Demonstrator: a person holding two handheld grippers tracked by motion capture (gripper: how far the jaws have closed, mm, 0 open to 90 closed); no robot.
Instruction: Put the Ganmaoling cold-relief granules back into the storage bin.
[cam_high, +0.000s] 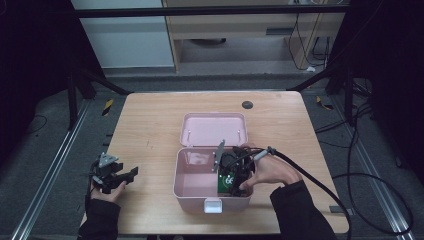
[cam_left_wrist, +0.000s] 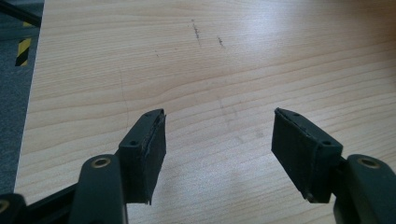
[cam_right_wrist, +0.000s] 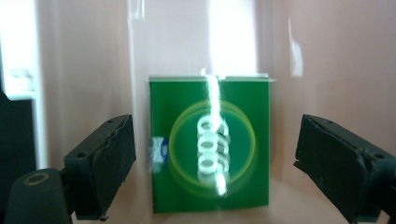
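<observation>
A pink plastic case (cam_high: 177, 181) stands open near the table's front edge, its lid (cam_high: 214, 129) laid back flat behind it. My right gripper (cam_high: 235, 176) reaches down into the right side of the case. In the right gripper view a small green packet (cam_right_wrist: 252, 102) with a round printed label lies on the pink floor between the jaws. My right gripper (cam_right_wrist: 215, 122) is open, with a gap between the packet and each pad. My left gripper (cam_high: 131, 174) rests at the table's left front, open and empty; in its own view the left gripper (cam_left_wrist: 218, 114) faces bare wood.
The wooden table (cam_high: 150, 125) has a dark round cable port (cam_high: 247, 105) at the back. A white latch (cam_high: 213, 205) sits on the case's front wall. A black cable (cam_high: 320, 185) trails from my right gripper off the table's right edge.
</observation>
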